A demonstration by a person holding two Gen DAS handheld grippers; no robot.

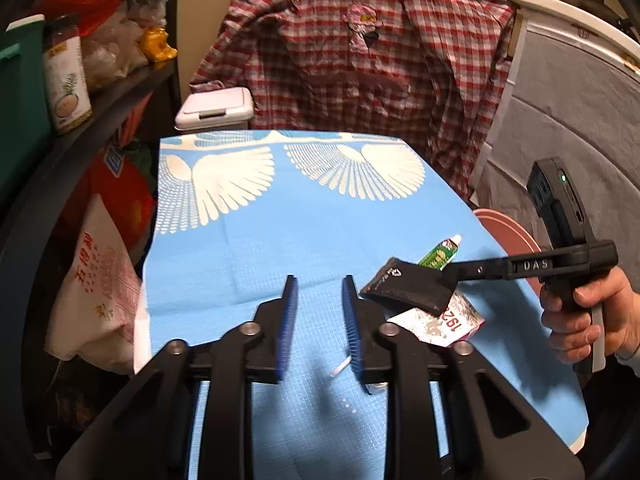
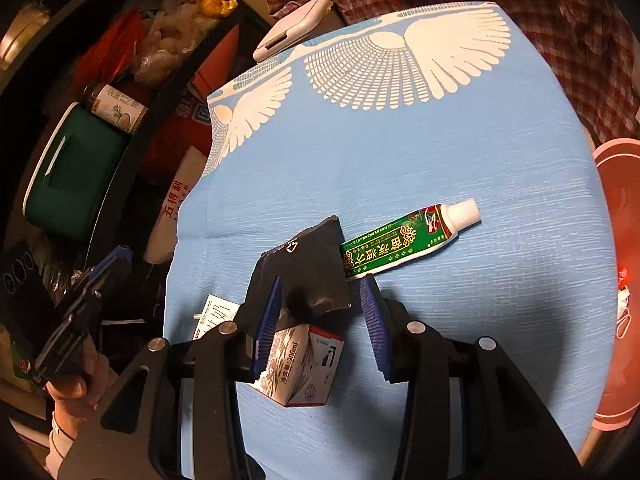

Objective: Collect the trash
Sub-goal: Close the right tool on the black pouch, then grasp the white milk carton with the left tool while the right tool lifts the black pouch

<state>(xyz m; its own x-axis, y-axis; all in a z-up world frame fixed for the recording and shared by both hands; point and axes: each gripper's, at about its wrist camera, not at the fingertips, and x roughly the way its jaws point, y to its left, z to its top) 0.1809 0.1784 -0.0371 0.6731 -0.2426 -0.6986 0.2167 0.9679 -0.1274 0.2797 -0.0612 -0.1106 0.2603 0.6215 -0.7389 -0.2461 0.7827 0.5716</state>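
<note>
Nearby, black pouch (image 2: 308, 276) atop carton (image 2: 304, 364) — toothpaste tube (image 2: 404, 242) touching, red bin (image 2: 616, 280) beside.

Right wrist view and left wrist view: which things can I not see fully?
- Milk carton: right wrist view, top hidden by the black pouch.
- Red bin: right wrist view, cut by the picture edge.
- Toothpaste tube: left wrist view, lower end behind the black pouch.
</note>
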